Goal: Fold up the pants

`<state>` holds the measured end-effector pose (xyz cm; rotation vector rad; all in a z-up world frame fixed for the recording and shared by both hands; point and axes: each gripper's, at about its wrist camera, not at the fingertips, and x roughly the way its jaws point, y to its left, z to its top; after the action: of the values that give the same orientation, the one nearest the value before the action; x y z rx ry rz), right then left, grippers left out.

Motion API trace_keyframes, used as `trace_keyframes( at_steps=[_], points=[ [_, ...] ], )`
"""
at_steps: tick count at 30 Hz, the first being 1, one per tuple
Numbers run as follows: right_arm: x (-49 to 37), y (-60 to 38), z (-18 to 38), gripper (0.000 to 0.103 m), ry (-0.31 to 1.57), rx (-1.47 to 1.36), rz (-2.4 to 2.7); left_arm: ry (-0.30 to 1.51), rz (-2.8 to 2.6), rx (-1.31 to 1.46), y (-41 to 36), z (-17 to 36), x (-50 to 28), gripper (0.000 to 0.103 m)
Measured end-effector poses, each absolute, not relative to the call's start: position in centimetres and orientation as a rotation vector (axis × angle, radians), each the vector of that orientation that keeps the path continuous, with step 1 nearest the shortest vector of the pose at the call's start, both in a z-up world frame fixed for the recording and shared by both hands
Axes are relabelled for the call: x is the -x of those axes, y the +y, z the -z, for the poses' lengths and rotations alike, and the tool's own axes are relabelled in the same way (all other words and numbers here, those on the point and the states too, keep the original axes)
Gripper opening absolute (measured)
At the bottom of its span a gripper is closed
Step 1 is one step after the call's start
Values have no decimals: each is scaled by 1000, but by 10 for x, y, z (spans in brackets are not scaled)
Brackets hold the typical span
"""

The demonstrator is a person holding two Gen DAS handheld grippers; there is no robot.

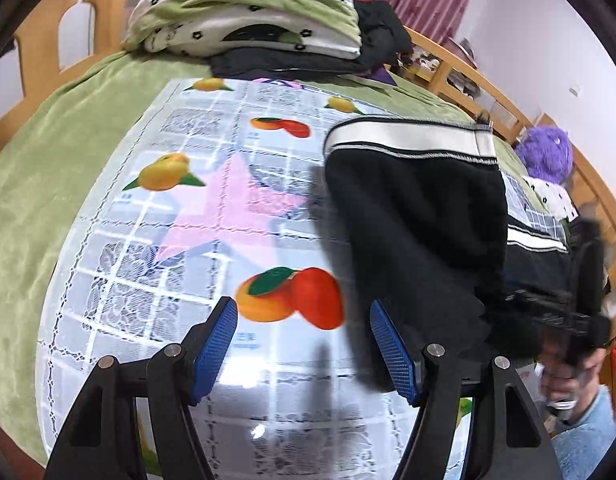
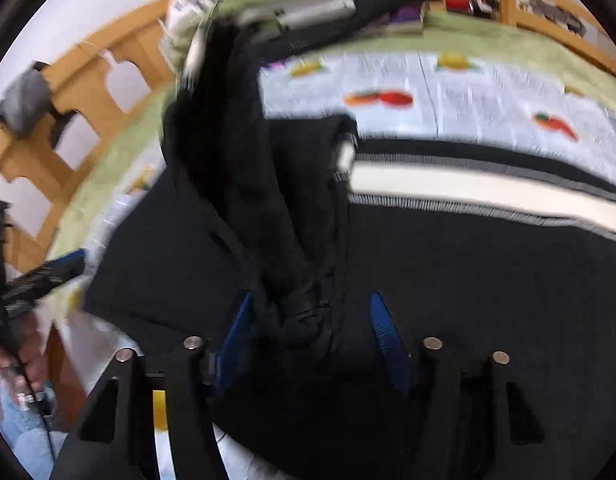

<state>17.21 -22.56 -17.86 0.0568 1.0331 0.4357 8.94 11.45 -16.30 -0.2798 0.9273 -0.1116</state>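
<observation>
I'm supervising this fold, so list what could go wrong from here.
1. The right hand-held gripper stands open with bunched black pants between its fingers; they may drop unevenly.
2. The left hand-held gripper is open and holds nothing, so the fold lacks support.
3. The glossy fruit-print tablecloth looks slippery.

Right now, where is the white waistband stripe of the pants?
In the left wrist view the white waistband stripe crosses the far end of the black pants, right of centre, on the fruit-print sheet.
</observation>
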Motion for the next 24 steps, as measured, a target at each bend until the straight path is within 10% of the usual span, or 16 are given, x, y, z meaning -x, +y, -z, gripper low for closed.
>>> trace_keyframes(
  at_steps=[3,6,9,19,24],
  points=[
    [-178,-219,191,61,1010,-87,-428,931,131,304,117,165,-95,67],
    [-178,-205,191,23,1004,-52,-432,934,159,319,116,168,-101,67],
    [-174,-212,178,16,972,-94,-444,934,172,306,109,167,-103,67],
    [-141,-300,131,17,915,-311,-437,979,311,219,71,177,-83,67],
    [-135,-307,171,38,1038,-288,-400,989,323,184,56,183,-74,67]
  ],
)
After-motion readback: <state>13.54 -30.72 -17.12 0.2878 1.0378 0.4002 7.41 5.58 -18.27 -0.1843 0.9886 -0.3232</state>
